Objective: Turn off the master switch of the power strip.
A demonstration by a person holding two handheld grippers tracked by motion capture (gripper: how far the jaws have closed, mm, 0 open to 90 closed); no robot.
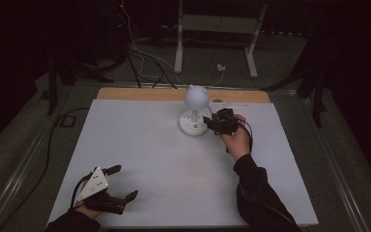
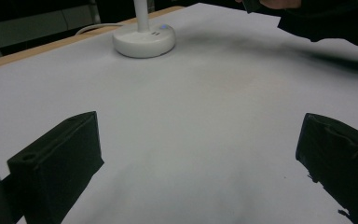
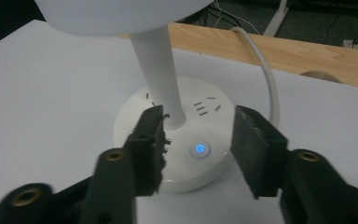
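No writing is readable on the lamp (image 3: 168, 140). The right gripper (image 3: 198, 140) straddles its base, jaws narrowed, gripping nothing; the left gripper (image 2: 200, 163), near-left, gapes wide.

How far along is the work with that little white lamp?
Done: the right tool has reached the lamp, its jaws either side of the glowing blue button on the base. In hand: lining up on that button, apparently. Left: the press or grip itself. The left tool rests open.
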